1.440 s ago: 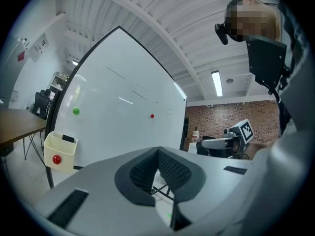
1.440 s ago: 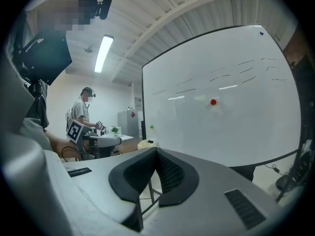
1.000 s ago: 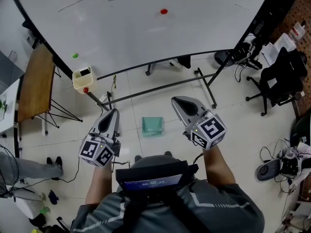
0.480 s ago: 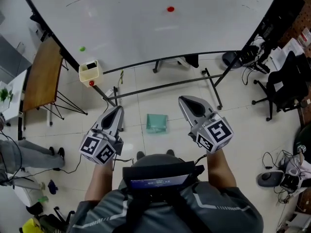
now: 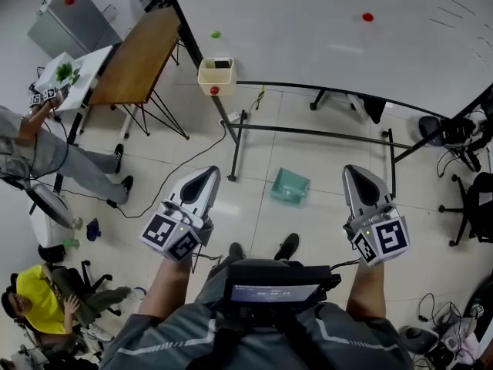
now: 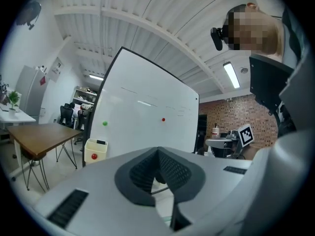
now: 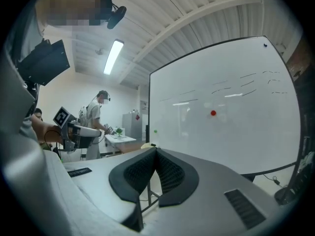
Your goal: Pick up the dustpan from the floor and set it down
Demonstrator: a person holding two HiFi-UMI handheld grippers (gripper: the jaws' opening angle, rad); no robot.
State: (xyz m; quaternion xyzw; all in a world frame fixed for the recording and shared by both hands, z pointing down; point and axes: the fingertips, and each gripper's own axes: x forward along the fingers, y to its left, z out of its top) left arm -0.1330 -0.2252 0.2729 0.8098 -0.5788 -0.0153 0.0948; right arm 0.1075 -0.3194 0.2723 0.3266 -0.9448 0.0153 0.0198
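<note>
Floor tiles (image 5: 254,149) carry the green dustpan (image 5: 290,186) between two clenched, empty claws: 3 o'clock from the left gripper (image 5: 208,173), 9 o'clock from the slightly nearer right gripper (image 5: 356,169).

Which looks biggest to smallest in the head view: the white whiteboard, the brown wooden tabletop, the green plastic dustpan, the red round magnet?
1. White whiteboard
2. Brown wooden tabletop
3. Green plastic dustpan
4. Red round magnet

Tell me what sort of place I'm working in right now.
Probably a shared office or lab: a large freestanding whiteboard on a tiled floor, a wooden table beside it, and an office chair at the right.
</note>
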